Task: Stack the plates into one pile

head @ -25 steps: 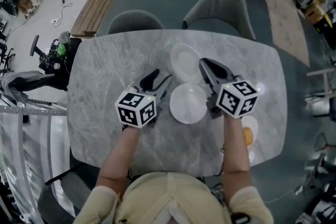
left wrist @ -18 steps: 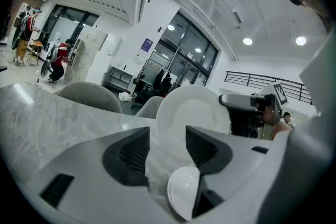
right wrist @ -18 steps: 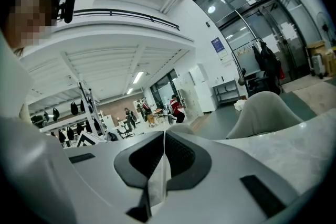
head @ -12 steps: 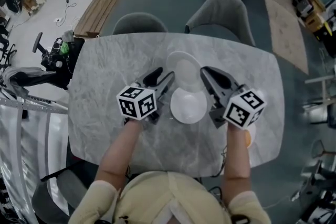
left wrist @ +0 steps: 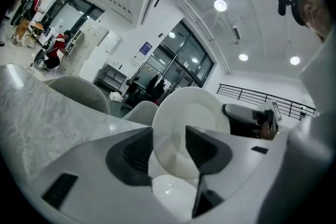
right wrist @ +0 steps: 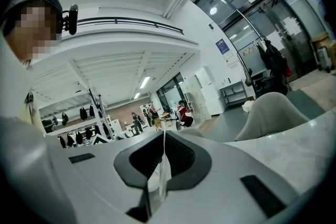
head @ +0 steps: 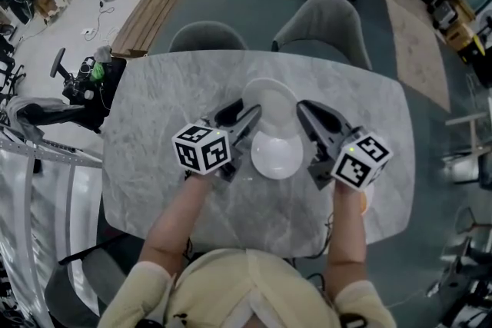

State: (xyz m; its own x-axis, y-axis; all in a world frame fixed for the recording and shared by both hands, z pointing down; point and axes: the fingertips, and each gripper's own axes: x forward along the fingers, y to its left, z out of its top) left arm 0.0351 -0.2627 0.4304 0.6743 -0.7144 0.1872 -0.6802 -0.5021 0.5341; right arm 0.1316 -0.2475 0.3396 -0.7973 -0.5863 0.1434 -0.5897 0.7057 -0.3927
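Two white plates are on the marble table (head: 154, 111). The nearer plate (head: 277, 157) lies flat between my two grippers and shows low in the left gripper view (left wrist: 173, 194). My right gripper (head: 302, 105) is shut on the right rim of the farther plate (head: 270, 97), which it holds lifted and tilted, its near edge overlapping the nearer plate. That rim shows edge-on between the right jaws (right wrist: 163, 152). My left gripper (head: 243, 114) is open at this plate's left edge; the plate's face (left wrist: 191, 110) shows past its jaws (left wrist: 169, 139), not pinched.
Two grey chairs (head: 206, 34) (head: 323, 19) stand at the table's far side. A small dish with something orange (head: 363, 202) sits near the right forearm, mostly hidden by the marker cube (head: 360, 159). Equipment and cables crowd the floor to the left.
The right gripper has risen with the farther plate and carried it nearer, so it now overlaps the nearer plate. The left gripper has edged toward the plate's left rim.
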